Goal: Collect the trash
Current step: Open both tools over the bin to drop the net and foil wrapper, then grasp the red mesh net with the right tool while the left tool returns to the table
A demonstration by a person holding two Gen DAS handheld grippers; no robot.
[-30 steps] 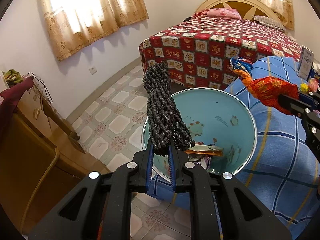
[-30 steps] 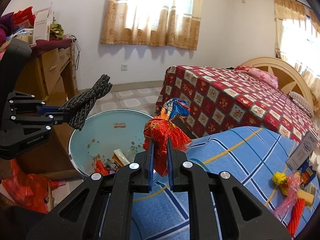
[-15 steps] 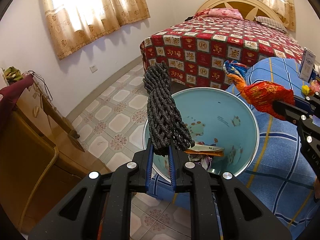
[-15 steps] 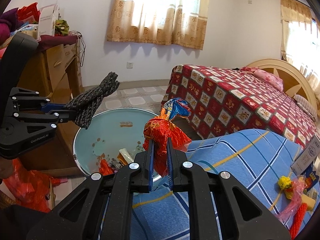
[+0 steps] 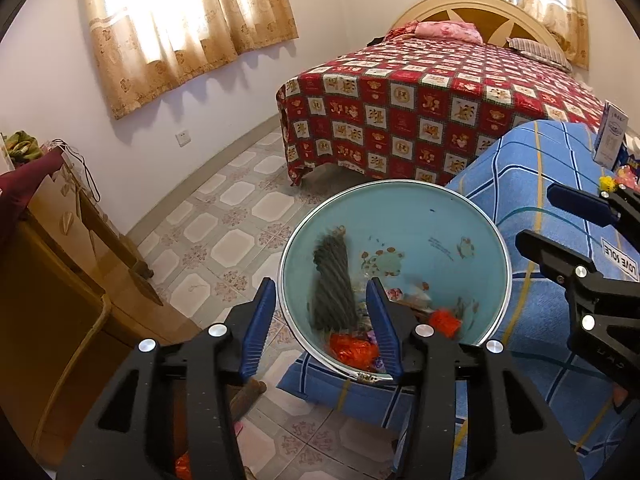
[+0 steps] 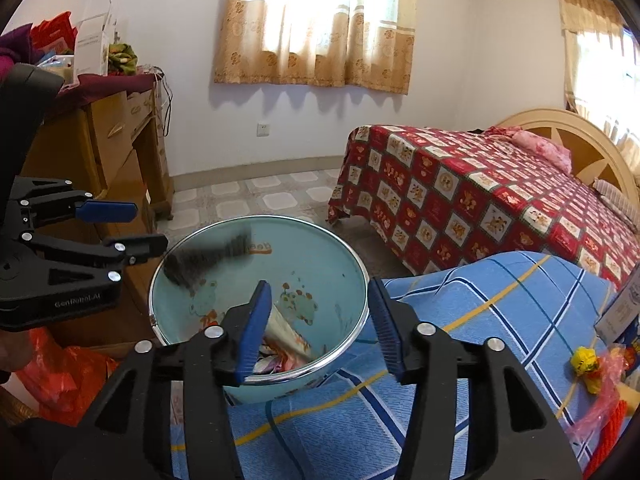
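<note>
A light blue basin (image 5: 472,216) with a metal rim holds several wrappers. My left gripper (image 5: 322,320) is open and empty above its near rim. A dark knitted bundle (image 5: 332,284), blurred, is falling inside the basin. A red wrapper (image 5: 444,320), also blurred, is in the basin's bottom. In the right wrist view my right gripper (image 6: 320,320) is open and empty over the basin (image 6: 320,240), and the dark bundle (image 6: 200,260) shows blurred near its far rim. The left gripper (image 6: 132,228) shows open at the left.
The basin rests on a blue plaid sheet (image 6: 480,320). A yellow and pink wrapper pile (image 6: 596,368) and a white box (image 5: 610,136) lie on it to the right. A red quilted bed (image 5: 440,100) is behind. A wooden dresser (image 6: 100,152) stands left, with a red bag (image 6: 60,376) on the floor.
Both grippers have opened. The dark bundle dropped from the left gripper and the red wrapper from the right gripper, both into the basin.
</note>
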